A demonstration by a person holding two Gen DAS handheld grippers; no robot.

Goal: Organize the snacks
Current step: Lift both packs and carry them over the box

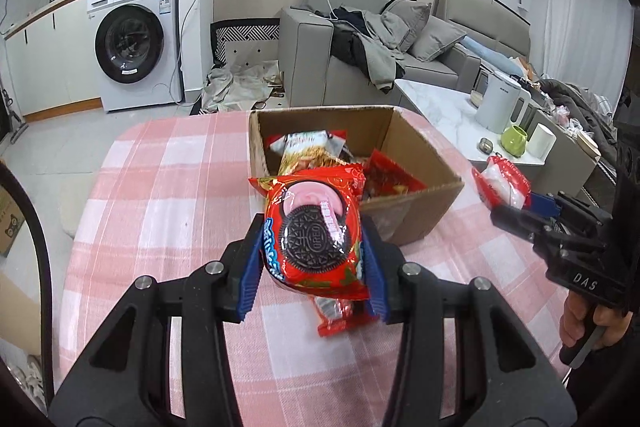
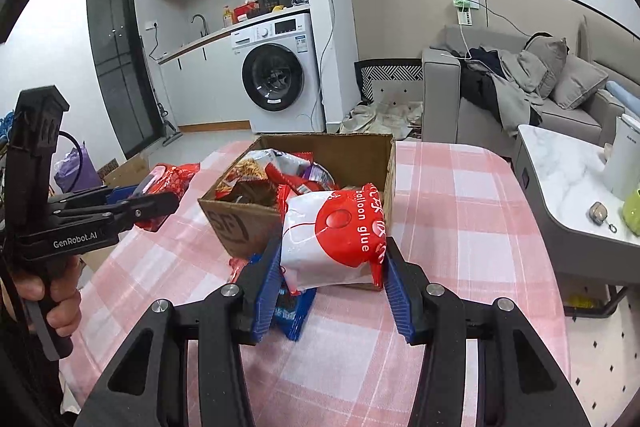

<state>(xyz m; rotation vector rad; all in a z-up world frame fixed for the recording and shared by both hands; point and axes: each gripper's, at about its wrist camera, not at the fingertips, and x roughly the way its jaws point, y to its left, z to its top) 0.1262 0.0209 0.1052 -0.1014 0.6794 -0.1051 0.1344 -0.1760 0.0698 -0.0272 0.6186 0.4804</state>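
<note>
My left gripper (image 1: 314, 263) is shut on a red Oreo packet (image 1: 316, 231), held above the pink checked table just in front of the cardboard box (image 1: 416, 195). My right gripper (image 2: 332, 275) is shut on a white and red "balloon glue" packet (image 2: 336, 239), held in the air in front of the box (image 2: 224, 223). The box holds several snack packets (image 2: 280, 171). Each gripper shows in the other's view: the right (image 1: 520, 211) to the box's right, the left (image 2: 152, 203) to its left. A red packet (image 1: 336, 315) and a blue packet (image 2: 294, 307) lie on the table under the grippers.
The pink checked tablecloth (image 1: 160, 211) covers the table. A marble side table (image 1: 448, 107) with a white kettle (image 1: 500, 103), a green mug (image 1: 514, 141) and a white cup stands to the right. A grey sofa (image 1: 360, 67) and a washing machine (image 1: 132, 43) are behind.
</note>
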